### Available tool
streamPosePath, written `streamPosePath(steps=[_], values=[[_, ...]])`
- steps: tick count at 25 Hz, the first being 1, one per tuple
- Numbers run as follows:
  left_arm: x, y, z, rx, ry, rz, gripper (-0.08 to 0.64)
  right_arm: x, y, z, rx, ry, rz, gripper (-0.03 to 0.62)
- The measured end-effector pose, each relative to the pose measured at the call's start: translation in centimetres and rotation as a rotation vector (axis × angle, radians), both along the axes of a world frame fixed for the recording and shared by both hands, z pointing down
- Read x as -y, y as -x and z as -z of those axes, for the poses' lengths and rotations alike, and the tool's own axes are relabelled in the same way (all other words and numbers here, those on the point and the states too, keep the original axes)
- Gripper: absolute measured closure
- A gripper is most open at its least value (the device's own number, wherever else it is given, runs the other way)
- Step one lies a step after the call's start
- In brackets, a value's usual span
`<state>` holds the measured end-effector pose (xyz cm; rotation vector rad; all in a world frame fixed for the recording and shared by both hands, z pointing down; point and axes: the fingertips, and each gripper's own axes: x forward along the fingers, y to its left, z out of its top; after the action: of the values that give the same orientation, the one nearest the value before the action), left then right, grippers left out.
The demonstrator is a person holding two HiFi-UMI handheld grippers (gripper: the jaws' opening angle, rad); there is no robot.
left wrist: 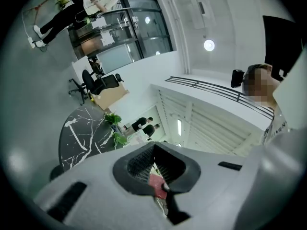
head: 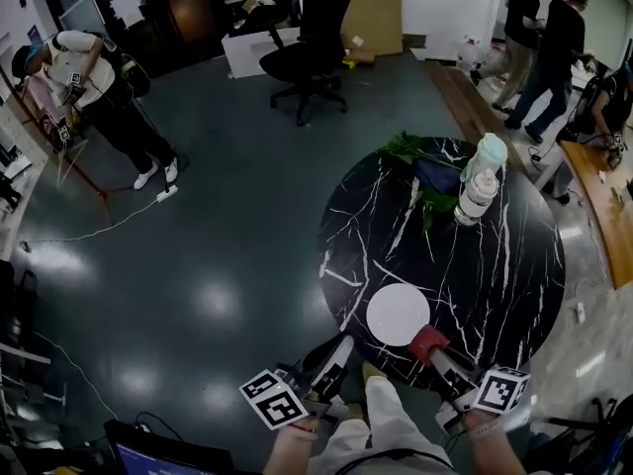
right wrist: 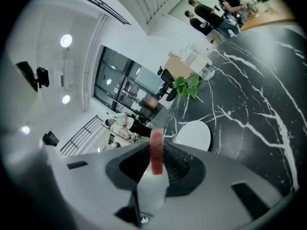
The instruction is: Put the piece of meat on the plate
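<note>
A white plate [head: 398, 314] lies near the front edge of the round black marble table [head: 495, 265]. My right gripper [head: 431, 349] is shut on a red piece of meat [head: 427, 342], which hangs just right of the plate's near rim. In the right gripper view the meat [right wrist: 156, 150] stands upright between the jaws, with the plate [right wrist: 193, 134] a little beyond it. My left gripper [head: 341, 346] is at the table's front edge, left of the plate. Its jaws meet at the tips and hold nothing.
Two bottles [head: 480, 181] and green leaves [head: 415, 151] stand at the table's far side. A black office chair [head: 312, 43] is on the floor beyond. People stand at the back right [head: 539, 38] and at the far left [head: 94, 87]. A wooden counter [head: 605, 201] runs along the right.
</note>
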<state>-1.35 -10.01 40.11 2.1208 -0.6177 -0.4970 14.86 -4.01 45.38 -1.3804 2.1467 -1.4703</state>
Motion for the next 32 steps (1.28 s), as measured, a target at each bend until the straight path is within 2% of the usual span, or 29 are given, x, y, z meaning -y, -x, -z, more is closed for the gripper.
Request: streamPosePath(steps=[9, 17, 19, 22, 25, 32], values=[[4.4, -0.1, -4.9, 0.096, -0.019, 0.061, 0.552, 4.3, 1.0, -5.1, 0.012, 0.097, 0.121, 0.509], [5.4, -2.8, -7.3, 0.21, -0.146, 0.025, 0.552, 6.6, 2.4, -7.8, 0.074, 0.138, 0.163, 0.509], [5.8, -3.5, -7.9, 0.263, -0.183, 0.021, 0.552, 7.0, 2.6, -8.4, 0.081, 0.147, 0.171, 0.51], [6.4, -4.5, -8.7, 0.387, -0.258, 0.008, 0.552, 7.7, 2.6, -8.8, 0.079, 0.152, 0.18, 0.509], [7.2, -5.4, -9.6, 0.479, -0.294, -0.005, 0.552, 8.2, 2.4, -9.3, 0.073, 0.167, 0.184, 0.509], [8.3, -5.4, -9.7, 0.498, -0.306, 0.023, 0.552, 8.6, 3.3, -9.4, 0.076, 0.174, 0.219, 0.509]])
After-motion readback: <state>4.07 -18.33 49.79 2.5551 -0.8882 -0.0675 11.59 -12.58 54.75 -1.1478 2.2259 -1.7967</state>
